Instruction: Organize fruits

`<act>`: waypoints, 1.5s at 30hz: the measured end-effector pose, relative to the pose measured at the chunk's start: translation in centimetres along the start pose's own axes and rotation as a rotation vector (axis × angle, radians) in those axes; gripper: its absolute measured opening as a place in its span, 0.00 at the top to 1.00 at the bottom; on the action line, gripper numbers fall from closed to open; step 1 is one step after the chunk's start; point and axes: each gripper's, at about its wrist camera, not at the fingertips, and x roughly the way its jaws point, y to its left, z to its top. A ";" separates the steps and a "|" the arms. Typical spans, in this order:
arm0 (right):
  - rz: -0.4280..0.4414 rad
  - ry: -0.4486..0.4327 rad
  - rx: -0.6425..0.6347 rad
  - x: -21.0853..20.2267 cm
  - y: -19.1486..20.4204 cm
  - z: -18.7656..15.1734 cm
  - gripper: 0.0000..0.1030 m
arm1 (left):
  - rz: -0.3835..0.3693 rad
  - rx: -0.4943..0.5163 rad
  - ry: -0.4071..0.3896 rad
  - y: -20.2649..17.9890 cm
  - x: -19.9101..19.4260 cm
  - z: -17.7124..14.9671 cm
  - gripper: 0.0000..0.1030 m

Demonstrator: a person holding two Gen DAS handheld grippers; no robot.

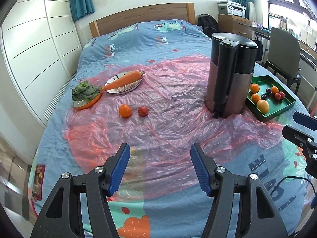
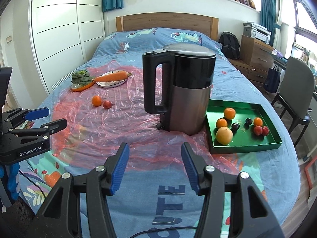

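Right now I hold both grippers low over the near end of a bed, each empty. My left gripper (image 1: 160, 166) fills the bottom centre of its own view with its blue pads parted fairly wide and nothing between them. My right gripper (image 2: 155, 165) looks the same in its view, open and clear.

Most of the fruit already lies in the green tray (image 2: 267, 109) at the right of the frame. Two pieces are still loose on the pink plastic sheet (image 1: 168, 119): an orange (image 1: 125, 111) and, just beside it, a small red fruit (image 1: 143, 111), left of centre in the left view.

I judge the main risk to be rolling. Both are round, the plastic is slick and wrinkled over soft bedding, and a glancing pad could send either fruit off towards the bed's left edge. Because they sit close together, closing on one may also nudge the other.

A tall black and steel kettle (image 2: 178, 91) stands at centre, touching or nearly touching the tray, directly between the loose fruit and the tray. A low carry could clip and topple it. Further back on the left, a carrot (image 1: 123, 80) lies across a plate (image 1: 136, 86), next to leafy greens (image 1: 85, 90) in an orange dish.
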 end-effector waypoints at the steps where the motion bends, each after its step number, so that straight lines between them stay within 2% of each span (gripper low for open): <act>1: 0.004 0.002 -0.003 0.0 0.3 0.0 0.35 | 0.005 -0.007 0.002 0.4 0.0 -0.2 0.44; 18: 0.083 0.034 -0.062 3.0 5.3 1.3 0.34 | 0.089 -0.113 0.049 7.0 2.3 -2.2 0.44; 28: 0.120 0.055 -0.081 6.5 7.8 2.3 0.34 | 0.134 -0.150 0.054 10.0 5.2 -2.2 0.44; 45: 0.197 0.114 -0.121 13.8 11.5 3.9 0.34 | 0.152 -0.204 0.079 13.4 10.2 -1.2 0.44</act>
